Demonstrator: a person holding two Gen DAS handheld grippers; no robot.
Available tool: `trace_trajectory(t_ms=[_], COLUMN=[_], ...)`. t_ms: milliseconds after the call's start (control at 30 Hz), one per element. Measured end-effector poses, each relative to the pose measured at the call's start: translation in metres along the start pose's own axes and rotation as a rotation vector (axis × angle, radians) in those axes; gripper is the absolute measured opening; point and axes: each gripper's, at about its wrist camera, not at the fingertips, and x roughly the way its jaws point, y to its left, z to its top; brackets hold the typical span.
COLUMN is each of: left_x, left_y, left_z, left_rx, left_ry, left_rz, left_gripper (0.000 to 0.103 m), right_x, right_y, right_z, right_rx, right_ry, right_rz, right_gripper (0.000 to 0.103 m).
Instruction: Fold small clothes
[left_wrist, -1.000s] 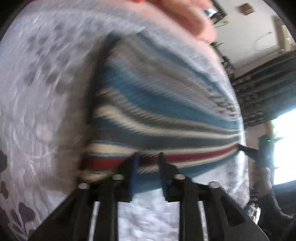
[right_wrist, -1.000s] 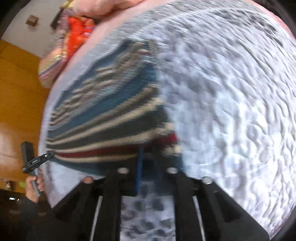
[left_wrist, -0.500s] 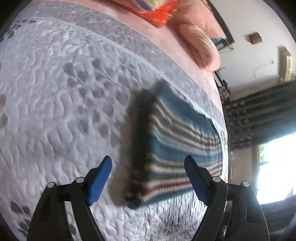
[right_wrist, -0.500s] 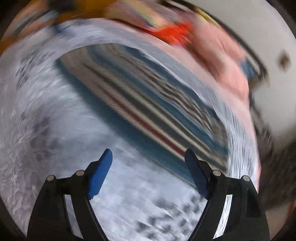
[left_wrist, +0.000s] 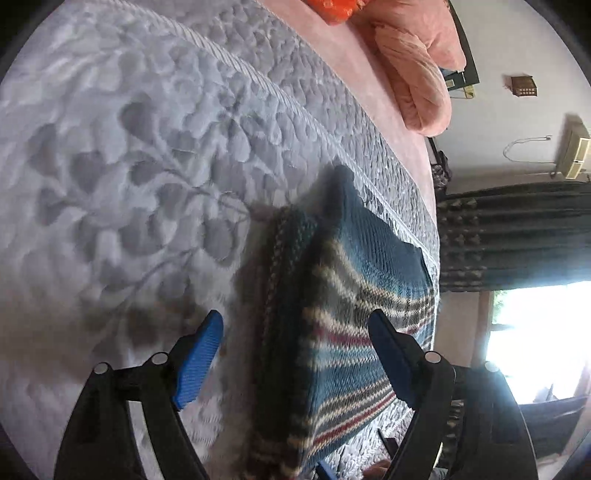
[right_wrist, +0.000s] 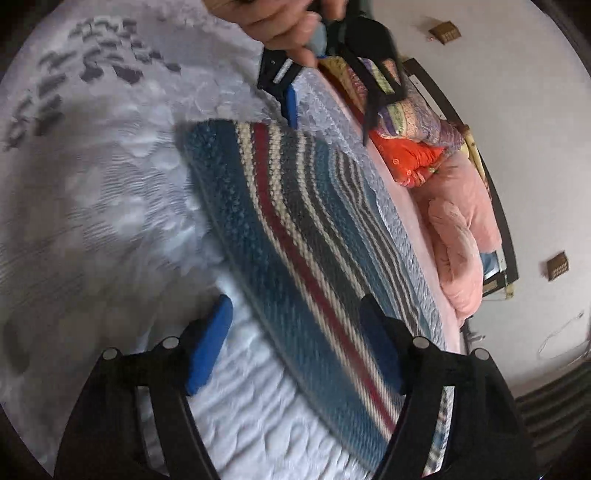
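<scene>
The striped knit sweater is lying folded into a flat stack on the grey quilted bedspread, near the bed's pink-sheeted edge. The left gripper is hovering over its folded side with fingers spread apart, gripping nothing. The right gripper is straddling the sweater's long blue edge, its fingers likewise released and empty. Beyond the sweater, a pink blanket is sitting bundled beside an orange cloth.
</scene>
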Motion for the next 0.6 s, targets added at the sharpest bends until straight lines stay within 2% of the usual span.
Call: trace_trajectory(t_ms=[133,300,433,467,500,600], left_x=[0.015,0.022,0.029,0.030,0.030,0.031], left_y=[-0.003,-0.007,-0.011,-0.010,-0.009,-0.009], left_z=[0.014,0.024,0.028,0.029,0.029,0.031], left_rx=[0.023,0.037,0.046,0.043,0.041,0.033], left_ry=[0.017,0.032,0.047,0.050,0.052,0.063], left_rz=[-0.005,-0.034,-0.047,-0.050,-0.055,-0.062], left_gripper=[0.081,0.081,0.082,0.082,0.082,0.082], right_x=[0.015,0.031,0.037,0.040,0.040,0.033], right_y=[0.009,0.020,0.023,0.021,0.019,0.008], right_z=[0.022,0.056,0.077,0.080,0.081,0.081], right_rx=[-0.005,-0.009,0.012,0.028,0.047,0.117], right_ry=[-0.021,-0.042,-0.054,-0.050,-0.042,-0.046], right_rz=[-0.035,-0.063,-0.076,-0.053,-0.020,0.016], right_gripper=[0.068,0.056,0.053,0.043,0.026,0.021])
